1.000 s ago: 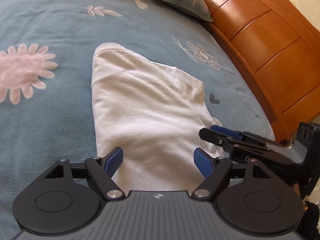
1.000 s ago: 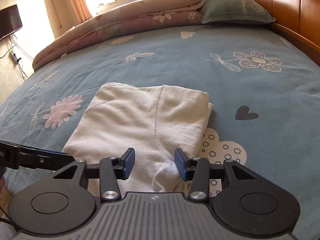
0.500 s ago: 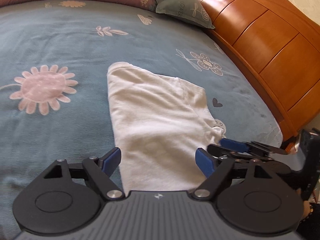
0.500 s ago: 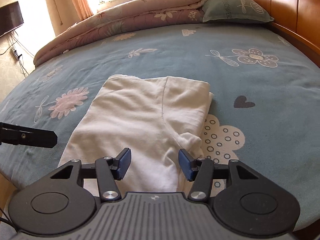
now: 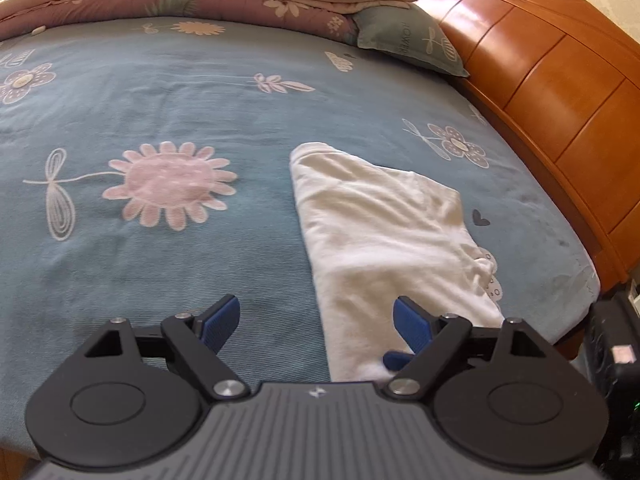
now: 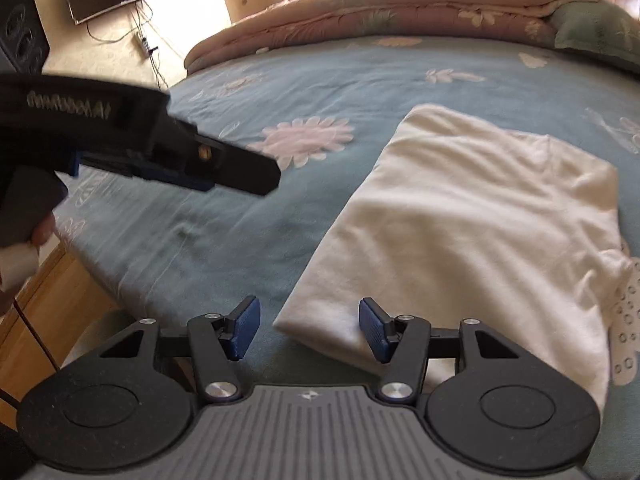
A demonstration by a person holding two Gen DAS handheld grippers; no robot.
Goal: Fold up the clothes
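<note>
garment [image 5: 384,232] lay folded flat on the bed [image 5: 160,120], near its edge | left gripper [image 5: 316,320] jaws wide, empty | right gripper [image 6: 308,326] jaws part open, just widened, empty | advice: grip near hem at both corners, fold evenly

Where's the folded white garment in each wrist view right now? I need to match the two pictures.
Left wrist view: the folded white garment lies right of centre on the blue bedspread, running down toward the right pad.
Right wrist view: the garment fills the right half, its near corner between the open jaws.
Shared landmark: the pink flower print, left of the garment in both.
</note>
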